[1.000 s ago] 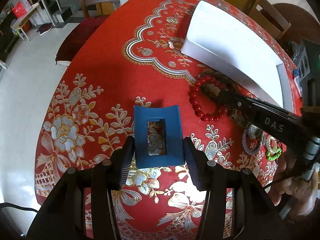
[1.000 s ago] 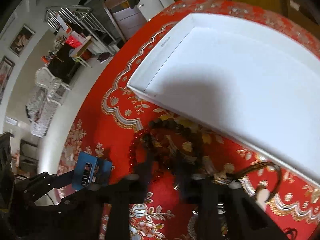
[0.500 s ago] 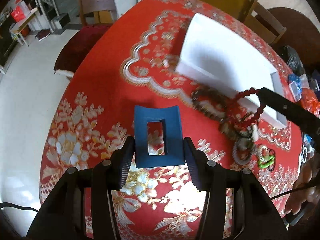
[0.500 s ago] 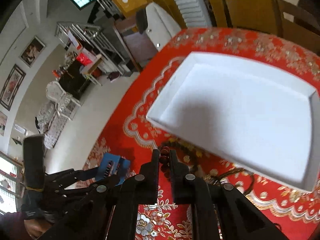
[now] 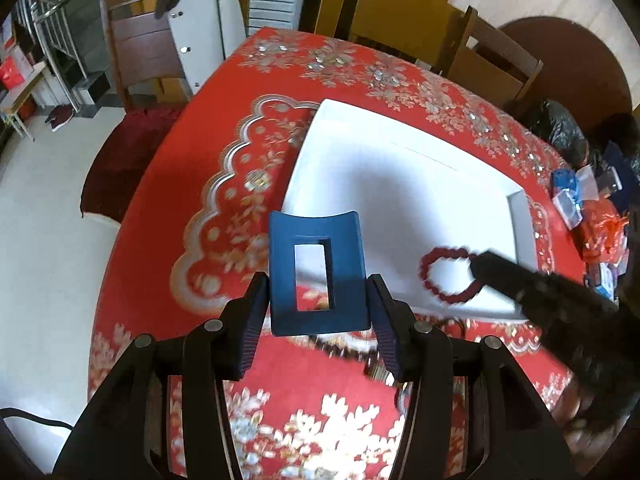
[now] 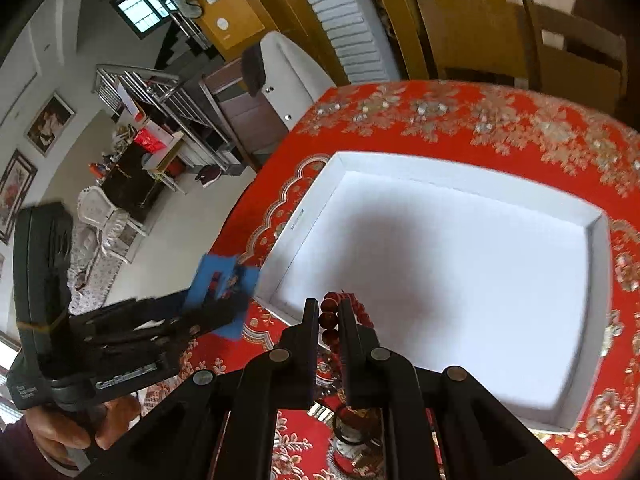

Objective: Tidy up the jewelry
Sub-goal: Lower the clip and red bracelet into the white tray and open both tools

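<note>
Item: blue hair clip (image 5: 318, 272), rectangular with a slot through its middle. Held upright between the pads of the left gripper (image 5: 318, 316), whose jaws stand wide and press on the clip's two long sides; long axis running along the fingers. Position: in the air above the near left corner of the white tray (image 5: 400, 184).

Item: red bead bracelet (image 6: 348, 312). Pinched in the right gripper (image 6: 329, 320), jaws drawn nearly together on the strand; the loop hangs over the tray's near edge.

Item: white tray, on the table (image 5: 200, 168) with its red floral cloth. Interior appears bare.

Item: remaining jewelry (image 6: 352, 428), lying on the cloth below the right gripper, blurred.

Relation for the coming move: the tray lies ahead of and below both grippers. The right gripper appears further over its floor, so the bracelet looks better placed to go in first.
</note>
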Demonstrator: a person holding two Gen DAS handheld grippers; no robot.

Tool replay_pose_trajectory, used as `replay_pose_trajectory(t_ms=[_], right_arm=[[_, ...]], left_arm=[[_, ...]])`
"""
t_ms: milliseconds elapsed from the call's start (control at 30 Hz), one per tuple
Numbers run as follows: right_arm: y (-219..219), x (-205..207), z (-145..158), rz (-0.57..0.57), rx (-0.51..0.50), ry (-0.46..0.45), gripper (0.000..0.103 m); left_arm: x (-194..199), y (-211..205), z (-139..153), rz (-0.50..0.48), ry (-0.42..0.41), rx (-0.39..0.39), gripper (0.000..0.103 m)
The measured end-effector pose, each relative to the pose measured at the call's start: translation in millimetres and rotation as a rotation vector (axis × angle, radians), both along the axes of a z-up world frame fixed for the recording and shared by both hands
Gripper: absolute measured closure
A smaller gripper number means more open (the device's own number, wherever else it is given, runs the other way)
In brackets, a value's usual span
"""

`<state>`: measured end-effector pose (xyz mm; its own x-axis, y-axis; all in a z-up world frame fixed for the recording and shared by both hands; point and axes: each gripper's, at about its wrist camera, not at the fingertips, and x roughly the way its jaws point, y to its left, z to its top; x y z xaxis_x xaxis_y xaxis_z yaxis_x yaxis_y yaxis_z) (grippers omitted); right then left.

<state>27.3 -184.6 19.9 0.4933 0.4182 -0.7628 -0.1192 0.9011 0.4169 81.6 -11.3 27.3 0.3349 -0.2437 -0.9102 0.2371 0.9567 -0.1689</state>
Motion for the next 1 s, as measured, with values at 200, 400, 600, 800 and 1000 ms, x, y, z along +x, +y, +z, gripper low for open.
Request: replay_pose_trajectory(t_ms=[200, 400, 600, 800, 1000], right_arm=[[-12, 23, -31, -0.020, 0.016, 0.051, 0.094], [-45, 43, -80, -0.097, -0.017, 0.194, 0.094], [-61, 28, -66, -0.117, -0.019, 0.137, 0.056], [-66, -2, -39, -0.142, -0.027, 0.080, 0.056], [-61, -43, -22, -0.175, -0.083, 0.028, 0.056]], left_arm=[[29, -23, -26, -0.011, 0.049, 0.056, 0.054], [39, -33, -47, -0.019, 0.063, 0.138, 0.055], [43, -36, -59, -0.032, 0.105, 0.169, 0.055], [33, -29, -46, -0.045, 0.074, 0.135, 0.052], [7, -11, -22, -0.043, 0.024, 0.095, 0.046]])
